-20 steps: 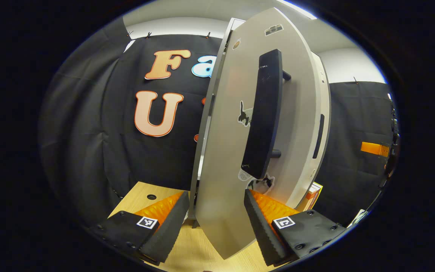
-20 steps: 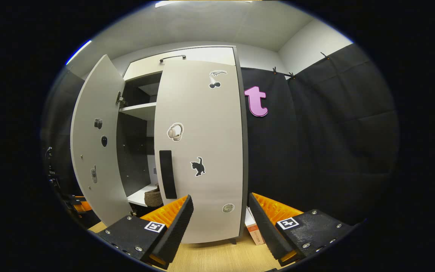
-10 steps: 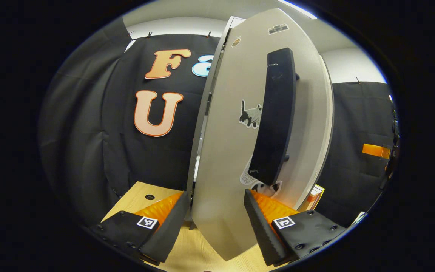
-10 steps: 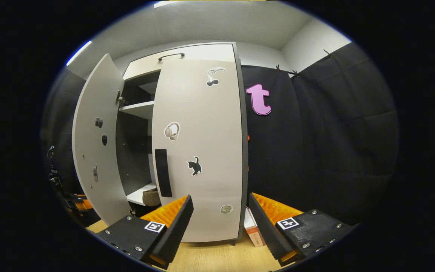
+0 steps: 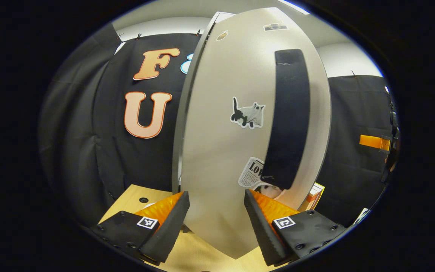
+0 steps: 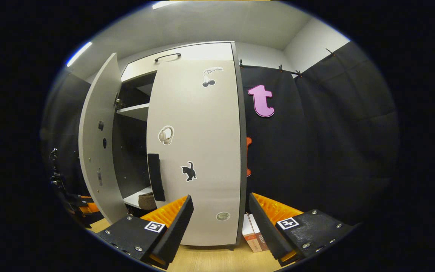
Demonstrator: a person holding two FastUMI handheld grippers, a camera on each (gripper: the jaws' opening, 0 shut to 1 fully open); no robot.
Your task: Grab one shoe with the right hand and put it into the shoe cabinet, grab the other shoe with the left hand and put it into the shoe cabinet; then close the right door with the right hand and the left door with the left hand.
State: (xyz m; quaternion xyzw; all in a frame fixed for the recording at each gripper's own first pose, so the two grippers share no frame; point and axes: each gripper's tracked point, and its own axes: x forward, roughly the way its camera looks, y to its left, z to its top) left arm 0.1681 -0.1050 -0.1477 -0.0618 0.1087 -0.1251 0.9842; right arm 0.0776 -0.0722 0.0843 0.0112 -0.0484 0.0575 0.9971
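Shoe cabinet [image 6: 187,64] stands ahead of your right gripper [image 6: 219,217], pale-fronted with a dark inside, on a light wooden floor [image 6: 210,258]. Its right door [image 6: 202,151] lies flush and shut, directly beyond your right fingers, which are spread wide with nothing between them and well short of the panel. The left door [image 6: 98,143] hangs partly open, leaving a tall dark gap where a white shelf [image 6: 132,111] and a lower ledge show; something brownish sits on that ledge, possibly a shoe, but it is too small to tell.

In the left gripper view, your left gripper [image 5: 215,217] is right up against the left door [image 5: 232,151], its outer face looming between the spread fingers; you grip nothing, and I cannot tell whether a finger touches the panel. The long black handle [image 5: 287,117] runs upright above your right-hand finger, near the door's free edge. To the left of the door's hinge edge there is open floor and black cloth wall.

A small box [image 6: 253,234] stands on the floor just beside the cabinet's right lower corner, close to your right gripper's path.

Stickers dot both doors: a cat [image 5: 247,113] and a newspaper scrap with partly hidden lettering on the left; headphones [image 6: 165,135], a black cat [image 6: 189,171] and cherries on the right.
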